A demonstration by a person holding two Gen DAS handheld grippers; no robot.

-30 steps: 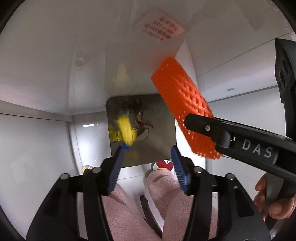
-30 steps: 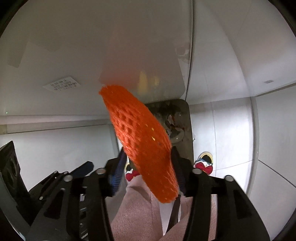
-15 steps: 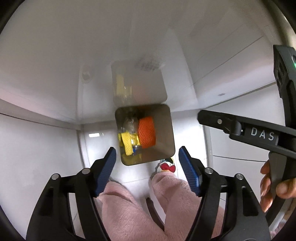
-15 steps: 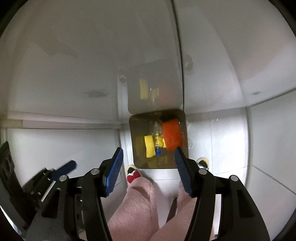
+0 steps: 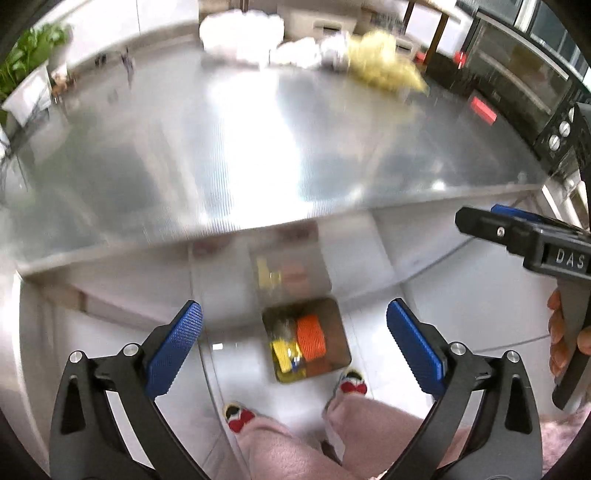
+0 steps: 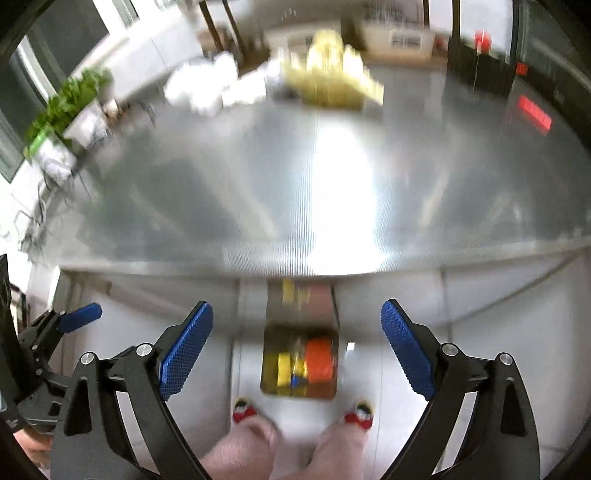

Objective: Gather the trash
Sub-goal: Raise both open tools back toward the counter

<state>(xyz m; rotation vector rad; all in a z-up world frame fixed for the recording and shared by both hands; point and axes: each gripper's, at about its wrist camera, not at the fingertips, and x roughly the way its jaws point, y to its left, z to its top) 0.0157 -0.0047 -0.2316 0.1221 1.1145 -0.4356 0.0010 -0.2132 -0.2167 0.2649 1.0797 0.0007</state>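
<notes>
Nearest the cameras are pink fleece trouser legs (image 5: 280, 446) and two slippers (image 5: 352, 382) with red bows, standing on a white floor (image 5: 388, 391). Between and just beyond the feet sits an open square bin (image 5: 341, 349) on the floor. In it lie an orange foam net (image 5: 311, 338), a yellow one (image 5: 282, 356) beside it, and some clear and blue trash that is too blurred to tell apart.

The left tongs (image 5: 294, 345) are spread wide, blue pads far apart, holding nothing and touching nothing. The right tongs (image 6: 297, 350) are likewise wide open and empty; in the left view they show at the right edge with "DAS" printed in white on the black body, gripped by a hand (image 5: 563, 343).

Above the bin is the front edge of a steel table (image 5: 258, 147), its shiny side panel mirroring the bin's contents. The tabletop is streaked with glare. Far across it are blurred white crumpled bags (image 5: 240, 31) and a yellow heap (image 5: 384, 61). A small red thing (image 5: 483, 109) lies near the right edge, beside a black oven (image 5: 532, 85) with knobs. A green plant (image 6: 68, 107) stands at the far left. No other writing can be read.
</notes>
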